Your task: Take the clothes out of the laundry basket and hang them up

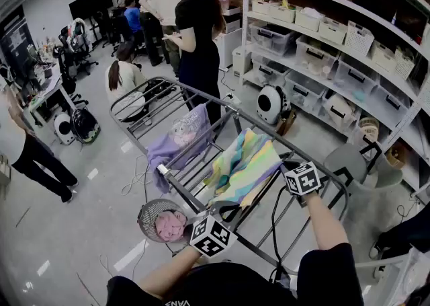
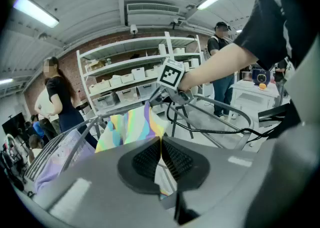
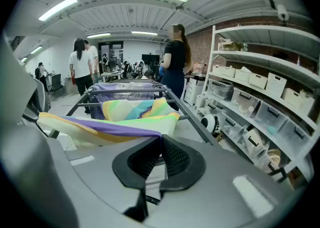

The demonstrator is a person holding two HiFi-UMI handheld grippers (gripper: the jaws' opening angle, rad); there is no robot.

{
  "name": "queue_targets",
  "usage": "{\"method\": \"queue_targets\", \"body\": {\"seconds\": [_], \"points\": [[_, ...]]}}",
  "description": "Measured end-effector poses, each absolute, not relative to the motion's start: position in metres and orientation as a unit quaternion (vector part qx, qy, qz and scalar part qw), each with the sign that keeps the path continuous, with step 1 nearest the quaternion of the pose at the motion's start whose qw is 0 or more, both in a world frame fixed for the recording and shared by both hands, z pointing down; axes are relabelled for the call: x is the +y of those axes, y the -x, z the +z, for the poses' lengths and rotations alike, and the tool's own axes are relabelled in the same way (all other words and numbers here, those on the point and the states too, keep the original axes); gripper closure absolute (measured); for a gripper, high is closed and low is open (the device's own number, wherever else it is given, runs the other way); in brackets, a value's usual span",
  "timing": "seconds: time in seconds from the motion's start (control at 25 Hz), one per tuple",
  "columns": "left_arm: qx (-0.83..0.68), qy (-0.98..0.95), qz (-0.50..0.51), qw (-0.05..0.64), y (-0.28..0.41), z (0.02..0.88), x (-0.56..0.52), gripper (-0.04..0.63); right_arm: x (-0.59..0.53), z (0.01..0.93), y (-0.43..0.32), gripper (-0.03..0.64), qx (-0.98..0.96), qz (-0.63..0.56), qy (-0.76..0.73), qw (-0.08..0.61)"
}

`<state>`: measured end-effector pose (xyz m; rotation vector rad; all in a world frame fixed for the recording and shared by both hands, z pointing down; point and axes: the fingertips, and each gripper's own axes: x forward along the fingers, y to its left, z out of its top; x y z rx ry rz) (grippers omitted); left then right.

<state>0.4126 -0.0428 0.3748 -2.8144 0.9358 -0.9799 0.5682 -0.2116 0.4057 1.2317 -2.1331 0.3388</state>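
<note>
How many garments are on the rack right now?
2. A purple one hangs on the rack's far-left bars; a striped one lies nearer, pinched by the left hand-held gripper and right hand-held gripper. A pink one sits in the basket, maybe hiding more.

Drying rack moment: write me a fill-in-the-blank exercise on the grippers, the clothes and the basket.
The left gripper and the right gripper each have jaws ____ on the striped cloth.
In the head view, the purple garment hangs on the drying rack to the striped cloth's ____.
The pink garment lies ____ the laundry basket on the floor.
Missing words: shut; left; in.
</note>
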Motion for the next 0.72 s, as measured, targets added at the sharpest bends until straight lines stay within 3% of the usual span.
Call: {"method": "queue_targets", "body": {"seconds": [0.72], "points": [[0.172, 0.920, -0.351, 0.031, -0.499, 0.394, 0.024, 0.586, -0.181, 0.418, -0.623, 0.600, -0.788, 0.158, -0.495, 0.330]]}}
